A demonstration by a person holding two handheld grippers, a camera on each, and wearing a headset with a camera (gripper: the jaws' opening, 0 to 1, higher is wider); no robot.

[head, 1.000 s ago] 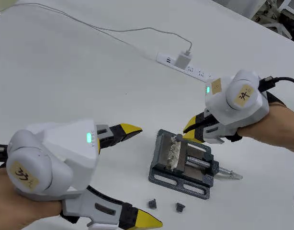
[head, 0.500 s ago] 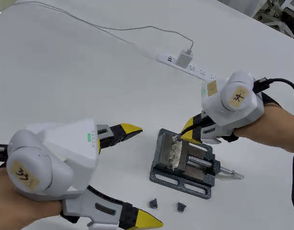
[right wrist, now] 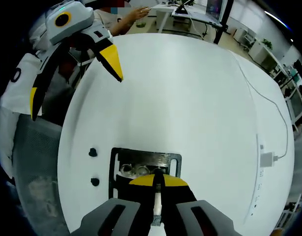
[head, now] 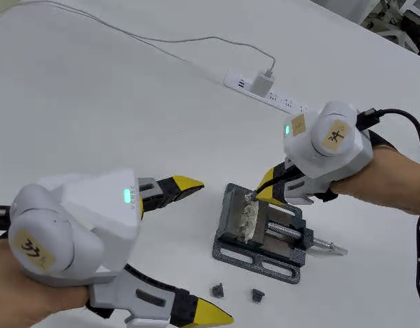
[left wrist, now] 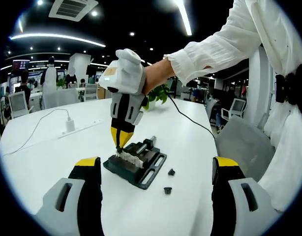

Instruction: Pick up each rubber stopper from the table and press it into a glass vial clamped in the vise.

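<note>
1. White bench [head: 94,102] carries all the work. A power strip [head: 265,93] and its cable [head: 128,34] lie at the far side, well apart from the work area, so they do not obstruct either tool.
2. The vise [head: 265,239] sits between the two tools. It clamps a row of vials [head: 247,219] upright, mouths up. Clamping fixes the glass, so a stopper can be pressed in from above without a second hold.
3. The right tongs [head: 258,193] point steeply down, with the tips at the far end of the vial row.
   - The jaws are together.
   - In the right gripper view a small dark piece sits at the tips. It is probably a stopper being seated, but it is too small to confirm.
4. The steep approach is judged to direct the push along the vial's axis rather than across it.
5. The left tongs [head: 208,250] hover above the bench just beside the vise, without touching it.
   - The jaws are wide apart and hold nothing.
   - This is judged a standby position, ready for a pick-up while leaving the vial mouths free.
6. Two stoppers [head: 217,290] [head: 257,295] lie on the bench just in front of the vise, near each other but apart. They are closer to the left tongs. At least these two are not yet fitted.
7. Caution: sideways force on a vial may chip the glass or tilt it in the clamp. Keep the press vertical.
</note>
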